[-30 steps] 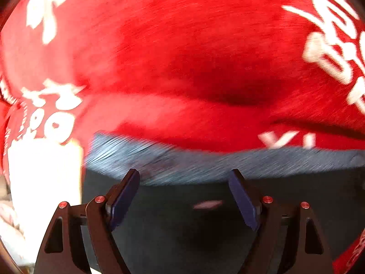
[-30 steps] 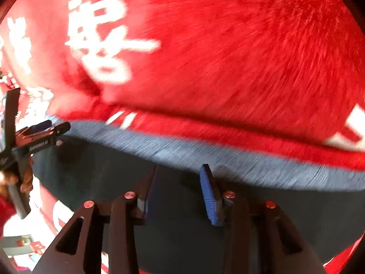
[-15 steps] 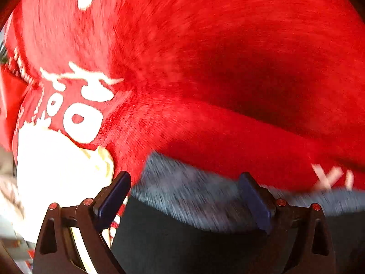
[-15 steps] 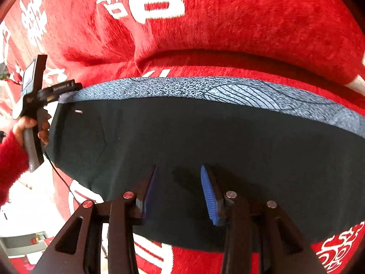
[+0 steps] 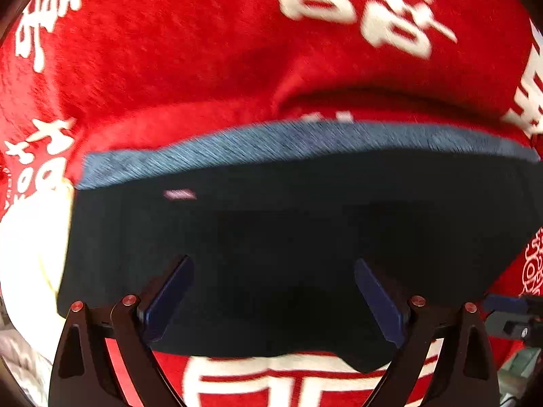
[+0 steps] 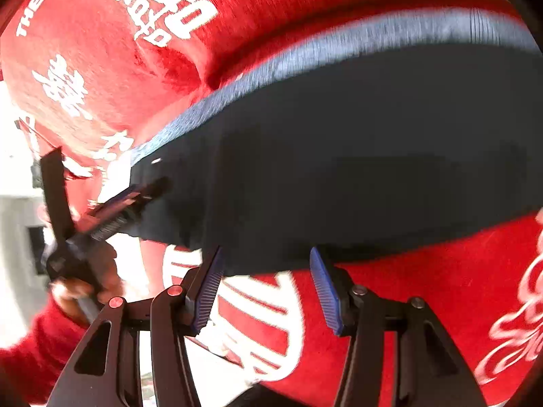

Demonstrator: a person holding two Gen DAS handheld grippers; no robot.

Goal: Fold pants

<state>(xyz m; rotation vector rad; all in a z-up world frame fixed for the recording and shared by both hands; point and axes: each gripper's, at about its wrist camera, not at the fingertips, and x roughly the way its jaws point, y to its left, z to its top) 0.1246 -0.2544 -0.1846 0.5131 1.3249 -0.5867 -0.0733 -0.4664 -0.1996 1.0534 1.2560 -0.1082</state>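
The black pants [image 5: 271, 237] with a grey-blue waistband [image 5: 271, 142] lie folded flat on a red blanket [image 5: 169, 51]. They also show in the right wrist view [image 6: 356, 156], with the waistband [image 6: 305, 57] at the far side. My left gripper [image 5: 273, 288] is open wide and empty, just above the near part of the pants. My right gripper [image 6: 266, 278] is open and empty at the near edge of the pants. The left gripper also shows in the right wrist view [image 6: 135, 196], at the pants' left end.
The red blanket with white lettering [image 6: 118, 51] covers the whole surface around the pants. A hand in a red sleeve [image 6: 85, 288] holds the left gripper. A white area [image 5: 27, 254] lies at the left edge.
Both grippers have drawn back toward the near edge of the pants. The right gripper has opened wider and swung right. The left gripper stays open.
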